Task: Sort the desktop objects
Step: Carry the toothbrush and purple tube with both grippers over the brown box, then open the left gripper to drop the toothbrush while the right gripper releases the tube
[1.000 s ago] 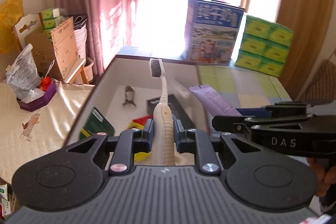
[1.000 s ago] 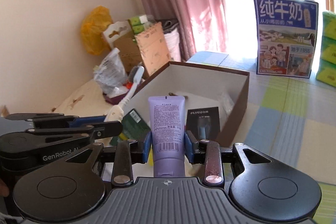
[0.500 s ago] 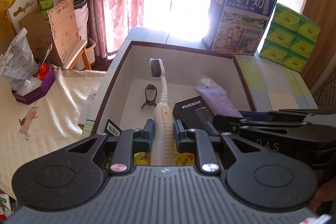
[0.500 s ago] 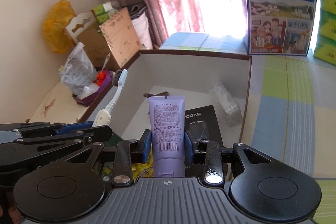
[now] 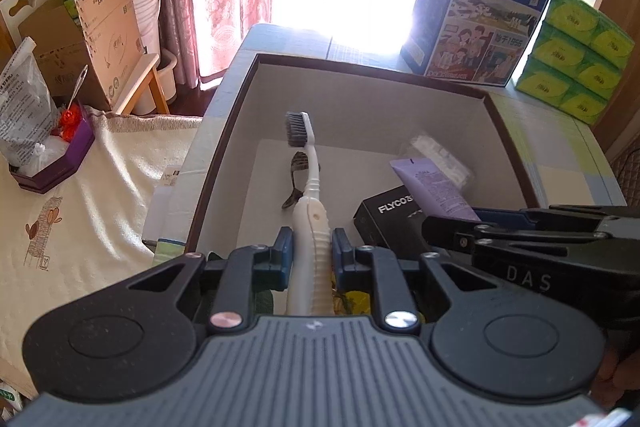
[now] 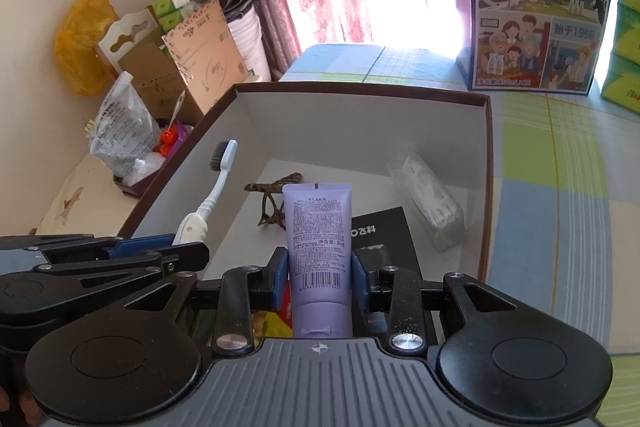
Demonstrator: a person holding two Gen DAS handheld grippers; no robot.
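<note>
My left gripper [image 5: 311, 254] is shut on the handle of a white toothbrush [image 5: 308, 187], whose dark bristles point up over the open brown box [image 5: 224, 131]. My right gripper [image 6: 320, 269] is shut on a lilac tube [image 6: 318, 227] and hangs over the same box [image 6: 486, 155]. Each gripper shows in the other's view: the right gripper [image 5: 460, 223] at the right, the left gripper [image 6: 176, 247] with the toothbrush [image 6: 216, 191] at the left. Inside the box lie a black FLYCO carton [image 5: 386, 215], a brown hair clip [image 6: 272, 203] and a clear packet [image 6: 428, 203].
A blue milk carton [image 5: 476, 7] and green tissue packs [image 5: 576, 51] stand behind the box on the checked tablecloth [image 6: 560, 187]. At the left lie a cream cloth [image 5: 80, 187], a purple tray [image 5: 52, 167] with a plastic bag, and cardboard boxes [image 5: 100, 27].
Both grippers have come forward and lower over the box, still holding the toothbrush and the tube. The box and its contents now loom larger and more of the floor shows.
</note>
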